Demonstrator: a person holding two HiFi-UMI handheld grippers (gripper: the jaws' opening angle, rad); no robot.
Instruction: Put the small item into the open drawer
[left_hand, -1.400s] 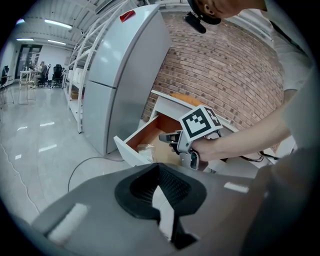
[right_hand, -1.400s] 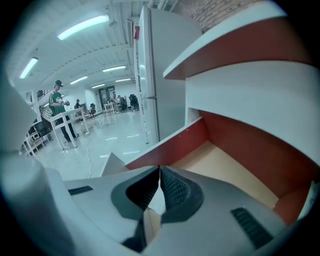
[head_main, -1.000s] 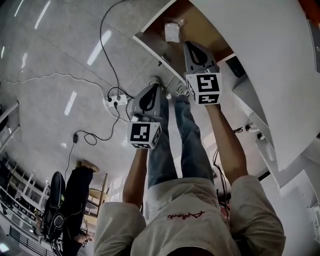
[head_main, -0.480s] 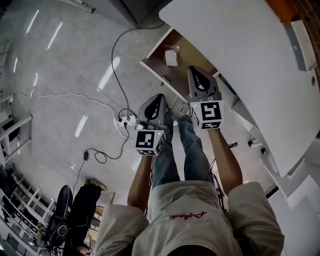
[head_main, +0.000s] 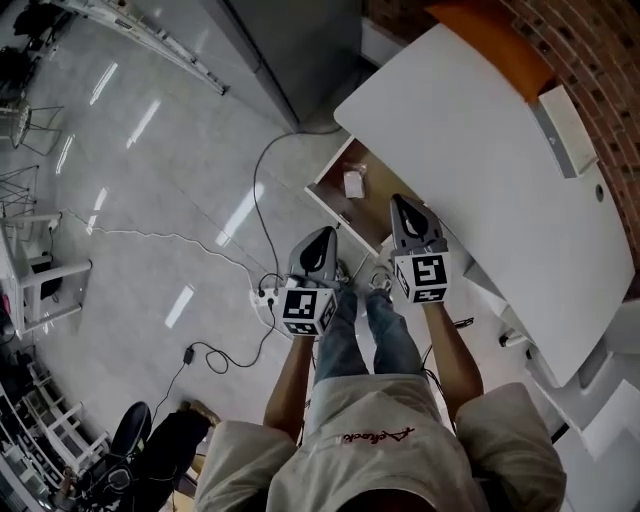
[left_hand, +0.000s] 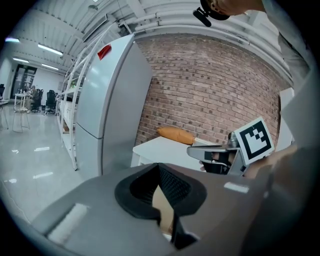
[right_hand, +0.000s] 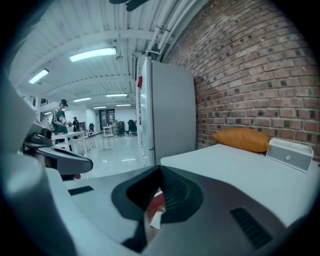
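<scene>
Small item (head_main: 352, 184) lies inside the open drawer (head_main: 335, 205), twelve o'clock of both grippers; left gripper (head_main: 323, 238) and right gripper (head_main: 402, 204) closed, seemingly empty; best withdraw clear of the drawer front.

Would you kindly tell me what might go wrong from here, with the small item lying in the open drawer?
1. The open drawer juts out from under the white desk just ahead of the person's legs. A step forward might bump it and jolt the small item.
2. A cable and a power strip lie on the floor by the feet, a likely trip hazard.
</scene>
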